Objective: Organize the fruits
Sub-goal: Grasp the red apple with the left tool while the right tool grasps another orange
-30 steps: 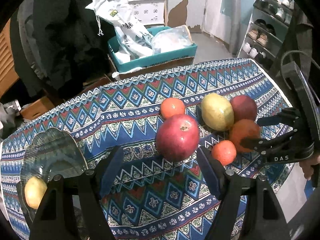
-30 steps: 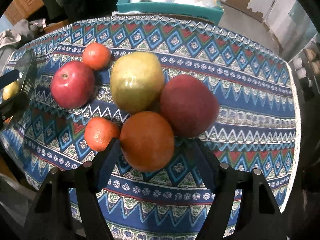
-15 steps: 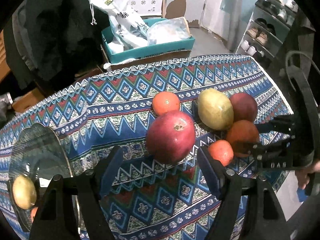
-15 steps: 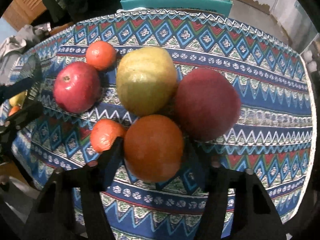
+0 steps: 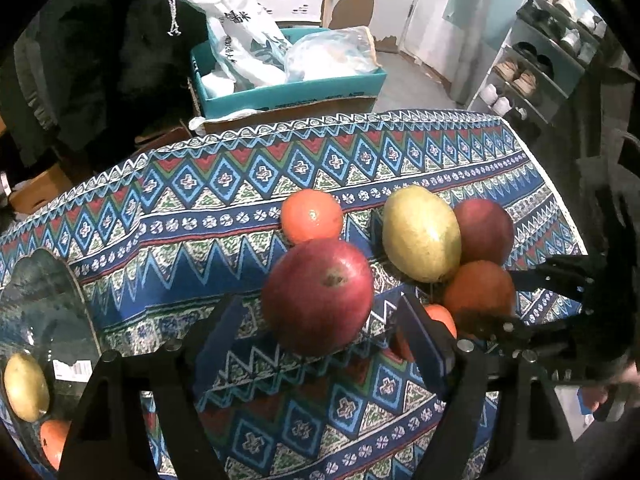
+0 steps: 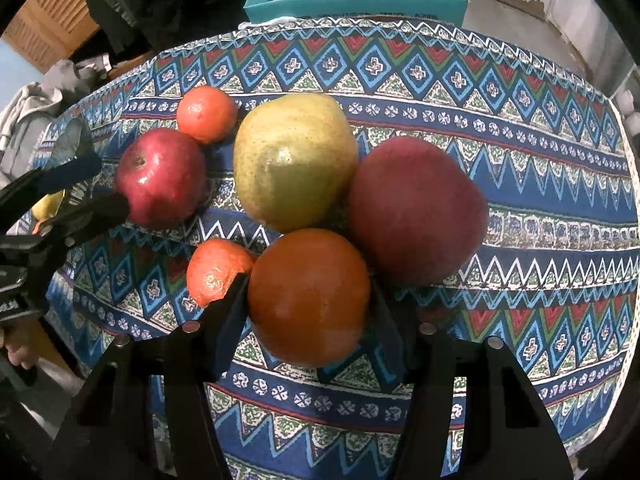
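Note:
A red apple lies on the patterned tablecloth between the fingers of my left gripper. Its jaws are opening and the pads stand clear of the apple. My right gripper is shut on a large orange, pads pressed to both sides. Around the orange sit a yellow-green pear, a dark red apple and a small mandarin. Another mandarin lies behind the red apple. In the right wrist view the left gripper shows at the left edge.
A glass bowl at the left table end holds a yellow fruit and an orange one. Behind the table stands a teal box of bags, and a shoe rack is at far right. The table edge runs close on the right.
The right gripper's jaws have closed onto the large orange. The left gripper has come down and closer to the red apple, which now sits between its fingers.

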